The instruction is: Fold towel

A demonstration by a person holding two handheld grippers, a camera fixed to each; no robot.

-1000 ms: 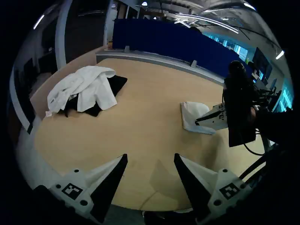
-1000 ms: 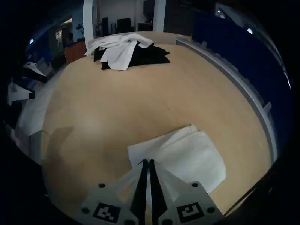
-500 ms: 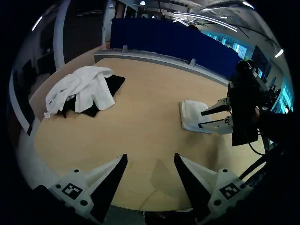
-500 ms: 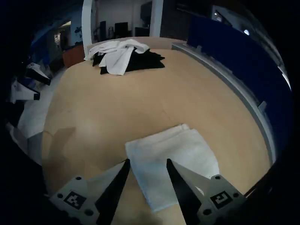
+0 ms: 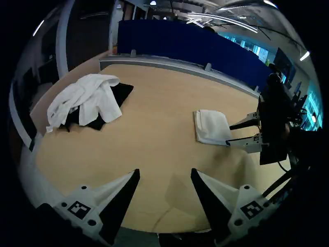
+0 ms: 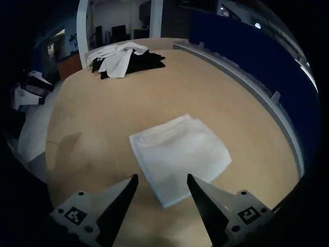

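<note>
A: Nearest you, your left tool [image 5: 165, 169] hangs over bare worktop [image 5: 156, 107]. Its fingers are spread wide and there is nothing between them.

B: Your right tool [image 6: 162, 175] is the same: fingers wide apart, gripping nothing. In your right gripper view the near corner of the towel [image 6: 179, 154] lies in the gap between them. I can't tell whether the tips touch the cloth or float just above it.

A: In your left gripper view, that right tool reaches in from the right. Its two fingers are stacked one above the other, and their tips are at the towel's right edge.

B: The towel itself is folded into a flat white pad. It lies on the worktop, right of centre as your left tool looks at it. In your right gripper view, layered edges show along its far-left side.

A: Look farther out, well apart from the towel. Toward the far-left corner of the worktop there is a pile [image 5: 84, 99]: a crumpled white garment lying over a black cloth [image 5: 123, 89].

B: Past that, a grey rail [image 5: 177, 66] runs along the worktop's far edge. A blue partition [image 5: 185, 41] stands right behind it.
</note>
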